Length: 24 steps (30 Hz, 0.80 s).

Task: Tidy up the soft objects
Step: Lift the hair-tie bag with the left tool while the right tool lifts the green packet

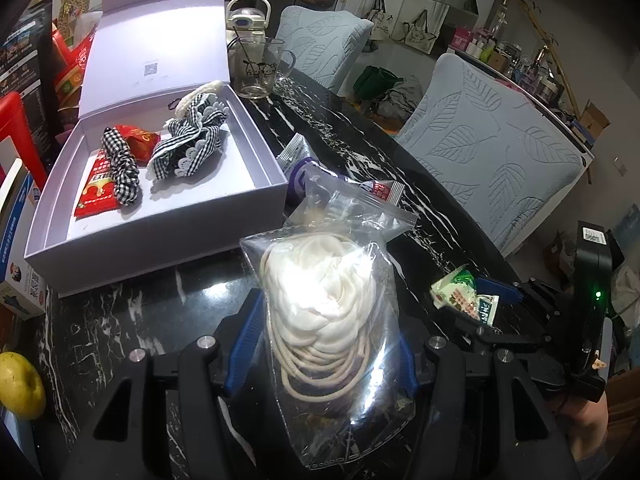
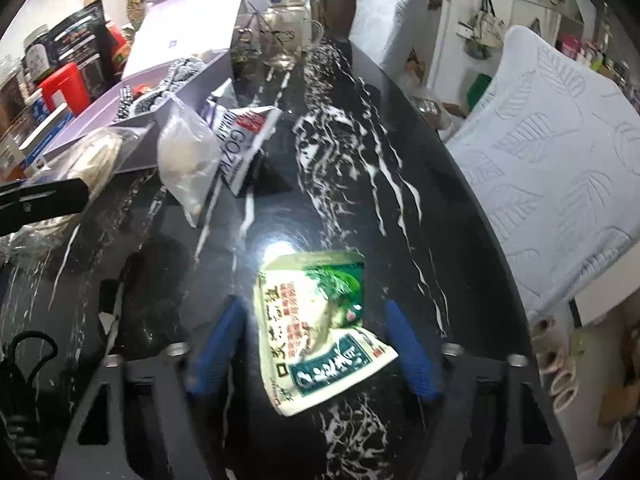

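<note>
My left gripper [image 1: 326, 320] is shut on a clear zip bag [image 1: 320, 304] that holds bunched white cloth and a coil of cream cord, lifted a little over the black marble table [image 1: 140, 312]. A green and cream snack packet [image 2: 320, 320] lies flat on the table between the blue fingers [image 2: 216, 348] of my right gripper [image 2: 314, 306], which stands open with a gap on each side of it. From the left wrist view, the right gripper [image 1: 480, 304] sits low at the right over that packet [image 1: 456, 288]. An open lilac box [image 1: 256, 184] holds gingham scrunchies [image 1: 188, 140] and red packets [image 1: 100, 188].
A second zip bag [image 1: 352, 208], a purple pouch [image 1: 298, 176] and a small sachet [image 1: 384, 190] lie beside the box. A glass mug [image 1: 260, 68] and a bottle [image 1: 248, 16] stand behind it. Two pale blue chairs [image 1: 492, 152] line the table's right edge. A yellow apple [image 1: 20, 388] lies near left.
</note>
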Available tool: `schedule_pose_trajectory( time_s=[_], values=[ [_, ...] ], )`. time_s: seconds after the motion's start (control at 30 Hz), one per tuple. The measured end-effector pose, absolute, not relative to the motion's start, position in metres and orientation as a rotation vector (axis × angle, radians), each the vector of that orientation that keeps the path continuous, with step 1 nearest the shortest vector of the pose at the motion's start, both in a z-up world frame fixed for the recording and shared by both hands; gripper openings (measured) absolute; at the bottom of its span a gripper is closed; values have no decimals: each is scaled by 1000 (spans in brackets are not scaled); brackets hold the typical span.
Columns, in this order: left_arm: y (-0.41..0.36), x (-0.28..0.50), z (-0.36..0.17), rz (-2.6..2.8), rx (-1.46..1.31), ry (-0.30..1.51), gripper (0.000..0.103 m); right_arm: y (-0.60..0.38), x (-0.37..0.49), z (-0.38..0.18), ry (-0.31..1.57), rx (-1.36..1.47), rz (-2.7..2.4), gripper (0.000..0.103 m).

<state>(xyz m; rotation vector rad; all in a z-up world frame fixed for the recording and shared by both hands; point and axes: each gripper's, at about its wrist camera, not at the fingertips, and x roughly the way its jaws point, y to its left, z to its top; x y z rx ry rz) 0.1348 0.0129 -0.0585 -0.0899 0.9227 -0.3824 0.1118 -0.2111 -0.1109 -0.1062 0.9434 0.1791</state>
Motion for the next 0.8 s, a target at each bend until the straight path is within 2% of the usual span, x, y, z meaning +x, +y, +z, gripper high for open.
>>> schedule_pose_trajectory(
  time_s=[0.07,0.17,0.8],
  values=[
    [13,134,-60,-382,-91,926,57,-212,111,-110,930,-104,180,55],
    [12,133,-61,-384,-85,931,57,-213,109,-110,914,-104,184,51],
    [9,123,-68,-394,-69,947,57,-218,88,-103,885,-49,186,49]
  ],
)
